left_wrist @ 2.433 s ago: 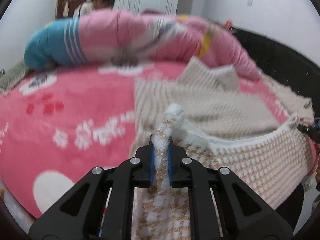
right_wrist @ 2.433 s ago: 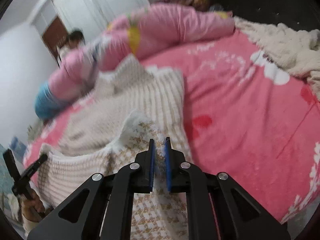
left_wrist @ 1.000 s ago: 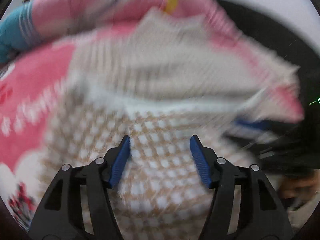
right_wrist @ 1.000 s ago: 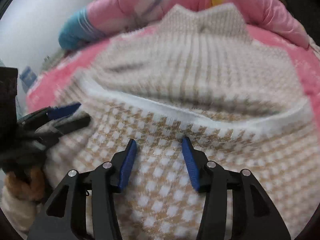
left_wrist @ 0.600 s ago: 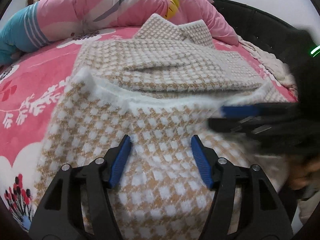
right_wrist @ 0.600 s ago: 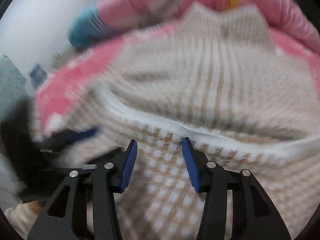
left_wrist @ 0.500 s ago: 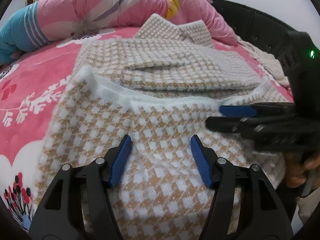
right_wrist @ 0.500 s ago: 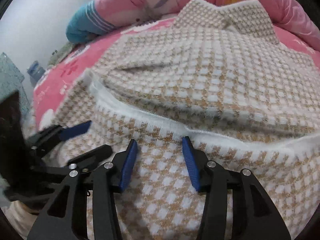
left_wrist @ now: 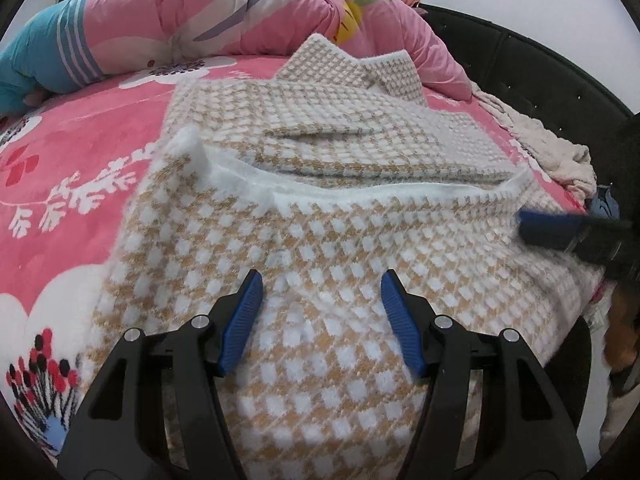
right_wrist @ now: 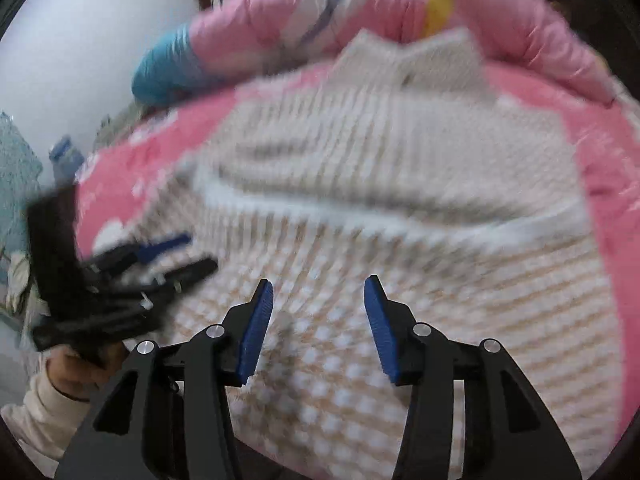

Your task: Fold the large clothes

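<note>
My fingers (left_wrist: 240,322) on both grippers gape, empty, above the checked sweater (left_wrist: 320,248); its folded hem (left_wrist: 360,194) may slump open if I snag it.

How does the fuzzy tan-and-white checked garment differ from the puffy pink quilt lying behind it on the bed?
The fuzzy tan-and-white checked garment lies flat in folded layers on the pink floral bedspread; the puffy pink quilt is bunched into a long roll behind it. The garment carries a small check with a white trim band; the quilt has large floral prints and a blue striped end. Both rest on the bed, untouched by either gripper.
</note>
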A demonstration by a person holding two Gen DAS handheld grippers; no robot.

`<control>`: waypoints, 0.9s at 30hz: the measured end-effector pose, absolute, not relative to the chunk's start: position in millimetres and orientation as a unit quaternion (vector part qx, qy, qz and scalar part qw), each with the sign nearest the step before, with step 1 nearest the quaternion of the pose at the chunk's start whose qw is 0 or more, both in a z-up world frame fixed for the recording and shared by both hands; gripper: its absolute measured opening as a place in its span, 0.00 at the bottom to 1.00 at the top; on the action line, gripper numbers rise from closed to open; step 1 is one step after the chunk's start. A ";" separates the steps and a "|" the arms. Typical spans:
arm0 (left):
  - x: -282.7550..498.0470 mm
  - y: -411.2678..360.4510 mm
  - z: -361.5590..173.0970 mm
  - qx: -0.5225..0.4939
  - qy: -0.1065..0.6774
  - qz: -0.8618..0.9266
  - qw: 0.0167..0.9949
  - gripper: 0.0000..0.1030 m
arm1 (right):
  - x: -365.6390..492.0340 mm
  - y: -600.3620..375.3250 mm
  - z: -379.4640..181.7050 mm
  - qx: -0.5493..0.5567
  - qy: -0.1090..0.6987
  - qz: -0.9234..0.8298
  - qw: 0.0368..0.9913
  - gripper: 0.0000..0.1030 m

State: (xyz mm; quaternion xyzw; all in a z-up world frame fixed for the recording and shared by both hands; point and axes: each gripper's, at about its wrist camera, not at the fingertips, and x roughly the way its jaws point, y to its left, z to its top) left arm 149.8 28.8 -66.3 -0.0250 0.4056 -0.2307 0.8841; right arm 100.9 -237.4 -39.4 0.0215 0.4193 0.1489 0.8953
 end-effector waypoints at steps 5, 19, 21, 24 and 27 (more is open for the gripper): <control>148.0 33.9 -67.1 -0.036 0.401 -0.233 0.885 0.58 | 123.4 -322.3 -95.9 0.036 0.468 0.014 0.883 0.43; 135.8 59.1 -60.4 -0.054 0.400 -0.230 0.886 0.58 | 76.4 -223.8 -109.2 -0.036 0.461 0.185 0.867 0.44; 133.6 60.5 -59.0 -0.053 0.400 -0.226 0.887 0.58 | 71.5 -231.1 -102.0 -0.014 0.452 0.192 0.871 0.44; 119.5 64.4 -43.1 -0.062 0.387 -0.242 0.888 0.57 | 55.2 -235.7 -67.9 0.011 0.432 0.208 0.877 0.43; 95.0 54.8 -27.4 -0.052 0.360 -0.281 0.888 0.61 | 26.2 -219.3 -52.6 -0.033 0.391 0.242 0.887 0.43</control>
